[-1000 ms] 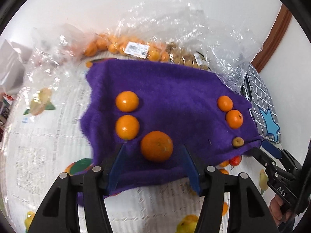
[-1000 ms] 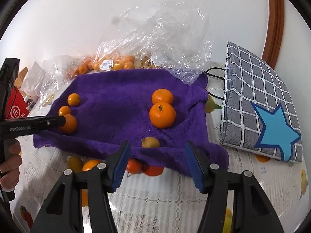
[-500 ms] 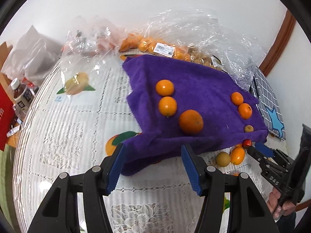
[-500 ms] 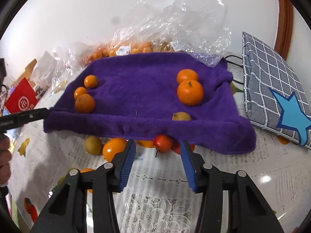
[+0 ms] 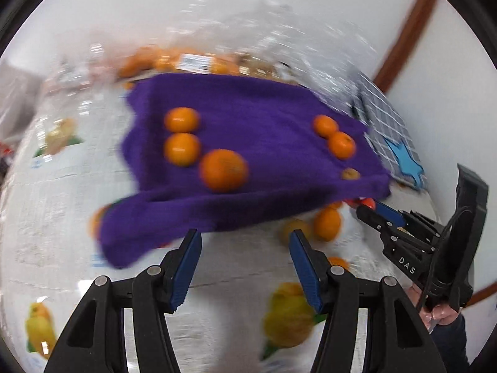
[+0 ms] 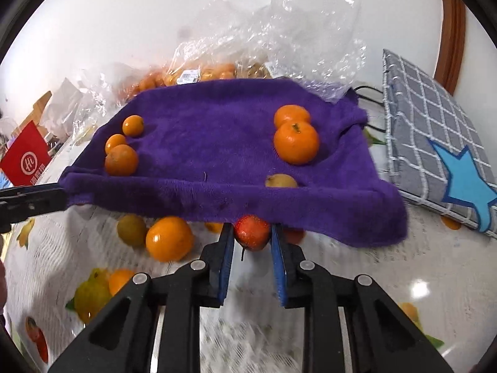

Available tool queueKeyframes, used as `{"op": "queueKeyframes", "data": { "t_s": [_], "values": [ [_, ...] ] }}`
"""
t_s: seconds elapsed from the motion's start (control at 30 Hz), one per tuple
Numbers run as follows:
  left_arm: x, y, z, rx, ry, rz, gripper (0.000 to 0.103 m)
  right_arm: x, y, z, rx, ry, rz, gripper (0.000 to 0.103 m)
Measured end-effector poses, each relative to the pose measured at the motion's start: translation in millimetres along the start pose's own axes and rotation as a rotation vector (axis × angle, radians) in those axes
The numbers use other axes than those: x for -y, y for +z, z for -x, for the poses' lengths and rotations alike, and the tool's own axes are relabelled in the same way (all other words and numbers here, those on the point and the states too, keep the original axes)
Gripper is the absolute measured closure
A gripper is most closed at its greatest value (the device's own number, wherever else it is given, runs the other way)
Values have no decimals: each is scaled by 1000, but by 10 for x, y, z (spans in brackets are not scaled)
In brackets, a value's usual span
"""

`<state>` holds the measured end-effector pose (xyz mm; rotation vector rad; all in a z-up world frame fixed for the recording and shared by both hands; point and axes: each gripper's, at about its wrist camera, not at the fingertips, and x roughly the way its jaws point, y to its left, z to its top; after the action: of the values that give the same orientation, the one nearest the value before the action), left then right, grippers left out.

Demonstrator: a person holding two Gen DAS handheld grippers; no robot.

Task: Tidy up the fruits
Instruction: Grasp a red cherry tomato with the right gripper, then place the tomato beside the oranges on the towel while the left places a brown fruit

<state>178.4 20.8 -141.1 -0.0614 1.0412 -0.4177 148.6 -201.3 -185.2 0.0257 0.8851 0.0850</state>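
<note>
Black gripper frame — blue jaws, silver screws.

Readable lettering: 2 spots

"DAS" in white on the right gripper; "Hi" inside a white circle on the red box.

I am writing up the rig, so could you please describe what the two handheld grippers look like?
Both the left gripper and right gripper have black plastic linkage arms with silver rivets and ribbed blue pads lining the jaws. In the left wrist view, the right gripper's body bears white "DAS" lettering.
</note>
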Motion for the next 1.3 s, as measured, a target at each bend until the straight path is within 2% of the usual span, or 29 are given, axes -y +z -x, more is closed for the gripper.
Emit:
{"op": "queueKeyframes", "data": {
  "t_s": [0.1, 0.17, 0.3, 0.33, 0.37, 0.4, 0.67, 0.97, 1.1, 1.3],
  "values": [
    [232, 1, -174, -14, -38, -28, 48, 109, -70, 121, -6, -14, -4, 79],
    [314, -6, -298, -35, -46, -21, 53, 199, -115, 206, -13, -22, -25, 79],
    [362, -24, -461, -73, 8, -19, 61, 381, -210, 399, 1, -52, -40, 79],
    [374, -24, -483, -70, 21, -27, 65, 421, -225, 423, 1, -59, -46, 79],
    [378, -24, -485, -60, 25, -35, 73, 452, -239, 438, 1, -63, -52, 79],
    [381, -18, -502, -68, 20, -39, 75, 480, -249, 447, 0, -65, -58, 79],
    [267, 73, -238, -32, 20, -37, 75, 489, -193, 437, 7, -58, -75, 79],
    [-153, 460, 129, 63, 111, 47, 75, 361, 211, 424, 60, -65, -29, 79],
    [-327, 659, 117, 81, 139, 83, 75, 360, 441, 310, 63, -61, -37, 79],
    [-383, 915, -135, 63, 144, 93, 75, 374, 647, 6, 25, -59, -42, 79]
  ]
}}
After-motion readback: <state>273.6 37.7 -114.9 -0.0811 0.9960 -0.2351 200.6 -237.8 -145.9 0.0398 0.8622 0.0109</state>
